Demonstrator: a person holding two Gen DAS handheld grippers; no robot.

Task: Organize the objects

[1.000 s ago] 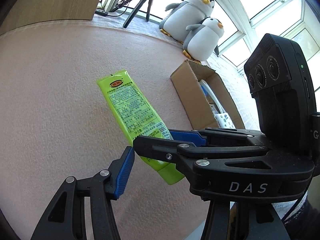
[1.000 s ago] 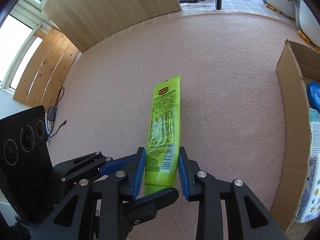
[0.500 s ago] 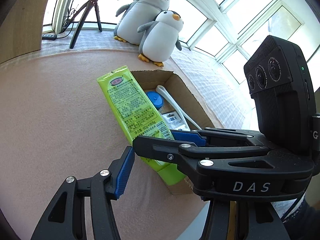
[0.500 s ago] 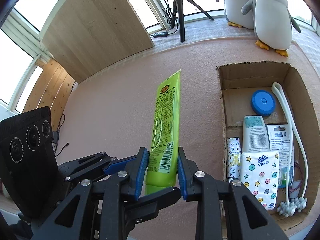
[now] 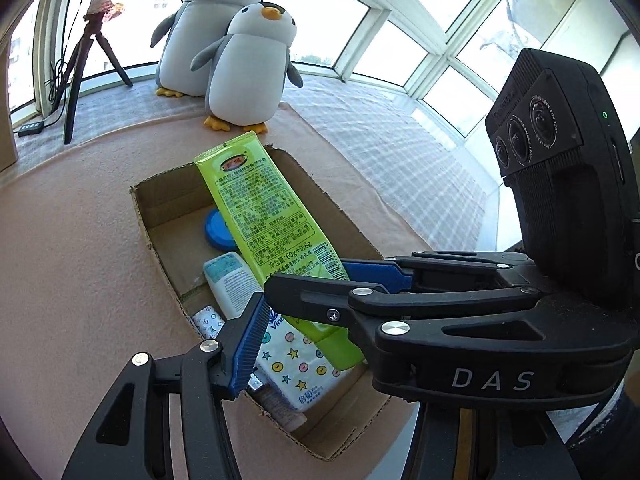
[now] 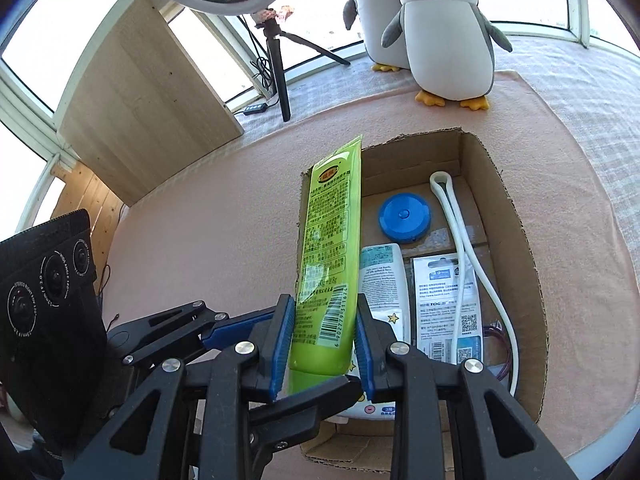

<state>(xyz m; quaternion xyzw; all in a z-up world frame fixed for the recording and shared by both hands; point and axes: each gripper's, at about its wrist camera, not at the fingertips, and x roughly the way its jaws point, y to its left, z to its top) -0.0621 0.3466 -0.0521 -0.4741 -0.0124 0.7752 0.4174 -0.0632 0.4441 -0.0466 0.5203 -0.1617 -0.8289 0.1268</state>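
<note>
The right gripper (image 6: 322, 344) clenches the green tube (image 6: 328, 264) over the cardboard box (image 6: 532, 264); lower it flat (left gripper (image 5: 300, 308) gapes empty) beside the white tube (image 6: 384, 276).

Box (image 6: 532, 320) is pretty packed tbh. Blue lid (image 6: 404, 217), white tube (image 6: 384, 276), sachet (image 6: 446, 304), tissue pack (image 5: 296, 368) and a white looped cord (image 6: 460, 240) along the right wall cover most of the floor. Only bare cardboard is the far strip by the back wall. Pink surface (image 6: 224, 216) left of the box is open; the penguins (image 6: 444, 36) stand behind it.
</note>
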